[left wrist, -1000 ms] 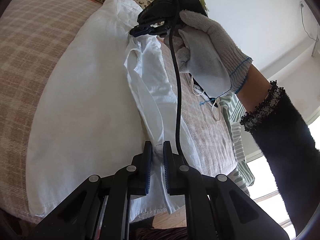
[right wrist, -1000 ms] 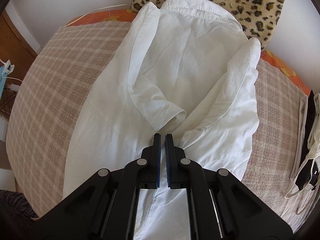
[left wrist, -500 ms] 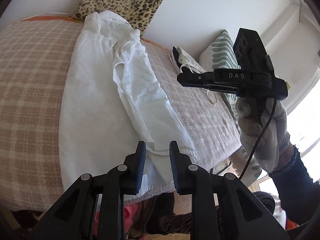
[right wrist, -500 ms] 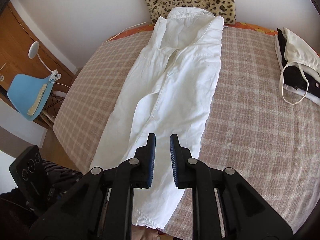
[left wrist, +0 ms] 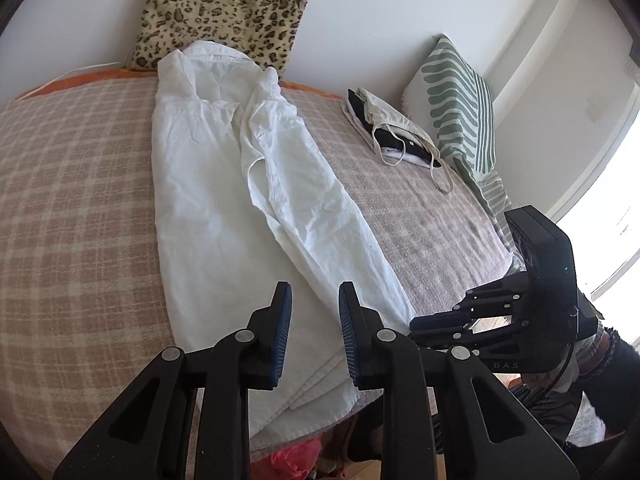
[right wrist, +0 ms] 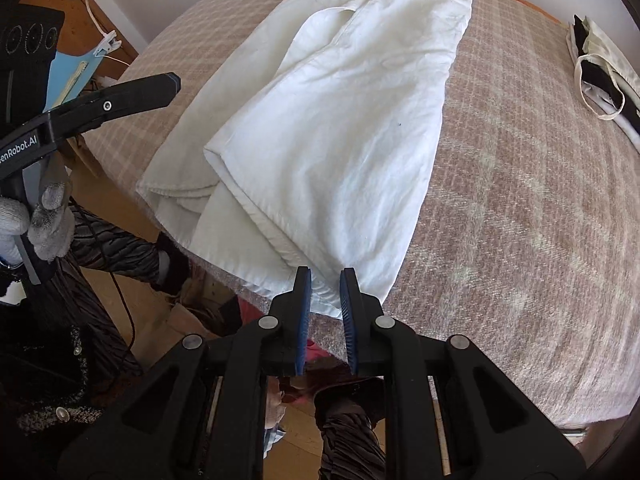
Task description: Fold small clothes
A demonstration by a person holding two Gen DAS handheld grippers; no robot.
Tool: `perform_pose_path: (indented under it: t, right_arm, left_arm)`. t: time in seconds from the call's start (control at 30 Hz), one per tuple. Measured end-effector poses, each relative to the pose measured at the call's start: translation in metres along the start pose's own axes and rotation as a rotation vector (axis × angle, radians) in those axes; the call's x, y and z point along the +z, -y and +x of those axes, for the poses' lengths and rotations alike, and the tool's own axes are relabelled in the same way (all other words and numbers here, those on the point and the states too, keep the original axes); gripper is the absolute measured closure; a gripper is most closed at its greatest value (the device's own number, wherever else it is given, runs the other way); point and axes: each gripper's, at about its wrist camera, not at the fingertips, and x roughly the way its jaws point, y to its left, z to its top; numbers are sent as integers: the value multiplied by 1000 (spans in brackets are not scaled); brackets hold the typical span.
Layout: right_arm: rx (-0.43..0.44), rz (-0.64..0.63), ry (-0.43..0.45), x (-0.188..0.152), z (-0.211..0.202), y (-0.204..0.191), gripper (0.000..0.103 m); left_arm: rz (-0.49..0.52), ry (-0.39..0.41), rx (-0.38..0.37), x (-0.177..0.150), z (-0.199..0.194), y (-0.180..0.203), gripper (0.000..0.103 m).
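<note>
A white shirt (left wrist: 224, 208) lies lengthwise on the checked bedspread (left wrist: 72, 200), collar at the far end, with its right side folded over the middle. My left gripper (left wrist: 316, 294) hovers over the lower part of the shirt, open by a narrow gap with nothing in it. To its right the right gripper (left wrist: 418, 325) hangs off the bed's near edge. In the right wrist view the right gripper (right wrist: 325, 276) stands open just above the shirt's (right wrist: 340, 128) layered hem, empty. The left gripper (right wrist: 172, 84) reaches in from the left, held by a gloved hand (right wrist: 44, 216).
A leopard-print cushion (left wrist: 224, 12) leans on the wall behind the collar. A small pile of black and cream clothes (left wrist: 392, 132) and a green-striped pillow (left wrist: 460, 108) sit at the right. Beyond the bed's near edge are wooden floor, the person's legs and a blue chair (right wrist: 72, 76).
Both grippers, earlier shut on the shirt's fabric, have let go and opened a little. The right one drew back from the shirt's middle to the hem; the left lifted and rolled.
</note>
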Motion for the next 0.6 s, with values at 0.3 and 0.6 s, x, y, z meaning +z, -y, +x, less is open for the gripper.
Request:
perform_pose_path:
  t: [0.3,0.6]
  right_arm:
    - [32,89,111,9,-20,18,87]
    - [22,204,131,-6,-20,47,87]
  left_arm:
    - [99,-98,2,0,44,15,81]
    - [218,-139,60,-28,50,24,80]
